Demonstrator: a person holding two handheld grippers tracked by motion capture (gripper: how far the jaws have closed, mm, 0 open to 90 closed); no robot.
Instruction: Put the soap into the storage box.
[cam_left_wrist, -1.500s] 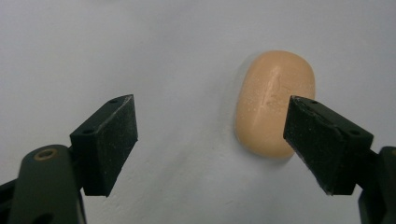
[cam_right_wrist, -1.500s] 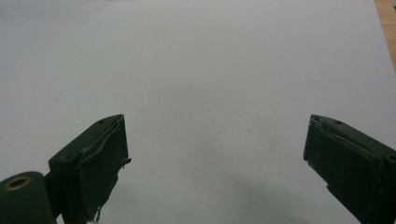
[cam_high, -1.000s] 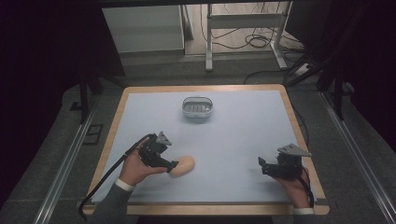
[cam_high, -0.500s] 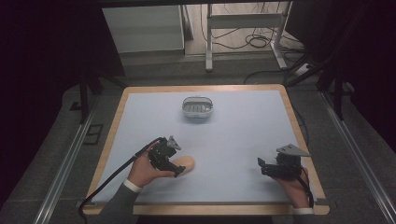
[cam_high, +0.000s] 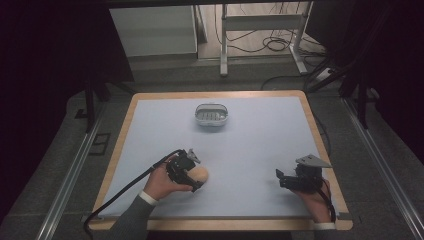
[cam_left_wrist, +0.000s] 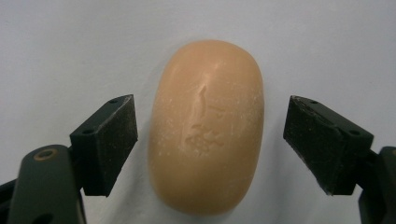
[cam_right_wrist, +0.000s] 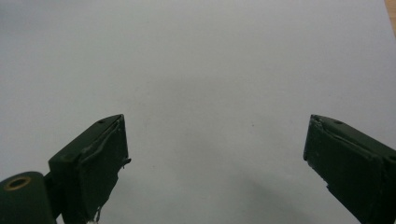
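Moved down over the peach oval soap bar since earlier, left gripper at lower left, jaws spread astride it; closing comes next, probably; right gripper idle, jaws apart.

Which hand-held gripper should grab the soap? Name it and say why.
Left. The left hand-held gripper is open with its jaws either side of the soap, not yet touching. The right hand-held gripper is open over bare table, far off.
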